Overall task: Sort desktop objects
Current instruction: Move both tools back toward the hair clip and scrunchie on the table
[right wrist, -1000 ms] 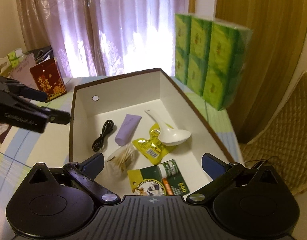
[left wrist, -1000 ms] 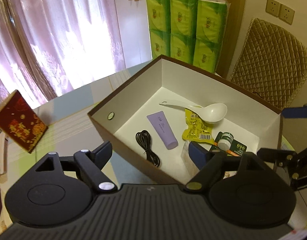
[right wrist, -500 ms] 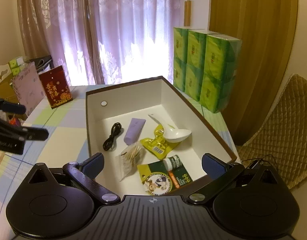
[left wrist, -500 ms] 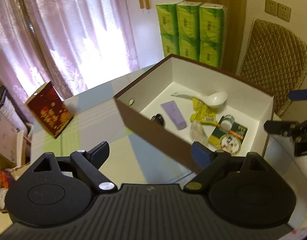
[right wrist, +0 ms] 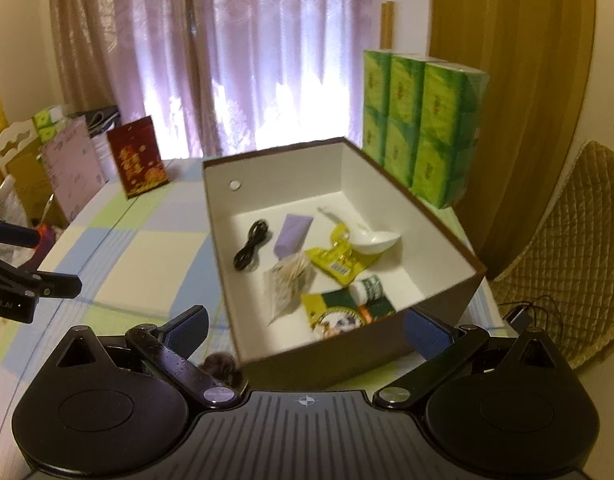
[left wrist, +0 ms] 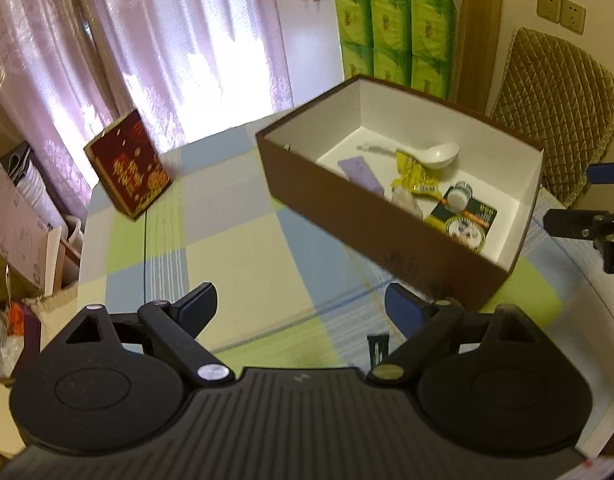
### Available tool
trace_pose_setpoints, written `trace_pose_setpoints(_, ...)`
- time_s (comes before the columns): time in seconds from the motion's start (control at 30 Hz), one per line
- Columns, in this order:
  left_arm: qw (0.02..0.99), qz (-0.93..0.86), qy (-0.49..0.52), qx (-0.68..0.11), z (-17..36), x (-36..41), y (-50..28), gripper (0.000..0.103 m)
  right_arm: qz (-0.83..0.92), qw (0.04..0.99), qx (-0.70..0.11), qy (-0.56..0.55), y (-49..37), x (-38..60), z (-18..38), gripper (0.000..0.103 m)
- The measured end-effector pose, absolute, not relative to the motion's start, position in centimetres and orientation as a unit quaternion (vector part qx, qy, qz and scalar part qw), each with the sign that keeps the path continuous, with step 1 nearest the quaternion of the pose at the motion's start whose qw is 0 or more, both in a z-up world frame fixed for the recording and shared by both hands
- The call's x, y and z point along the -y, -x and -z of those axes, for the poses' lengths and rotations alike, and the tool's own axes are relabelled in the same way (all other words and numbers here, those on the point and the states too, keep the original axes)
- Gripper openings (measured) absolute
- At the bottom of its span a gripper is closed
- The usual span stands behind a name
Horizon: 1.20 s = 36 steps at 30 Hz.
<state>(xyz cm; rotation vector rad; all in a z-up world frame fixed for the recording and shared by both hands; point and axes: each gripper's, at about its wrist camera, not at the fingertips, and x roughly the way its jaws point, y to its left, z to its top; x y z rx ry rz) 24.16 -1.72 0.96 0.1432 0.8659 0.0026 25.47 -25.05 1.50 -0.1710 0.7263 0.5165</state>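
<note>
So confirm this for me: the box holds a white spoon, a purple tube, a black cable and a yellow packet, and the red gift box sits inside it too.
One detail is wrong. The red gift box is not inside; it stands on the tablecloth outside the box, as the right wrist view shows. The white spoon, purple tube, black cable and yellow packet are in the box.

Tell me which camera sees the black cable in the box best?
The right wrist view. It looks down into the box, so the coiled black cable lies in plain sight beside the purple tube. In the left wrist view the box's near brown wall hides the cable completely.
</note>
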Motion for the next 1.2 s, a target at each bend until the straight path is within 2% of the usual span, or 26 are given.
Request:
trace_pose_setpoints(0.47, 0.872, -0.033, -0.019, -0.488, 5.6, -0.2, -18.9, 0.088, -0.282, 0.845, -0.442, 0.107, -21.0, 22.0, 5.5, 0.101)
trace_pose_setpoints(0.9, 0.854, -0.048, 0.007, -0.519, 8.1, -1.3, -17.6, 0.088, -0.293, 0.822, -0.477, 0.103, -19.4, 20.3, 9.2, 0.100)
trace_pose_setpoints(1.2, 0.849, -0.048, 0.011, -0.525, 8.7, -1.7, -17.8, 0.088, -0.293, 0.827, -0.470, 0.098, -19.6, 19.9, 9.5, 0.083)
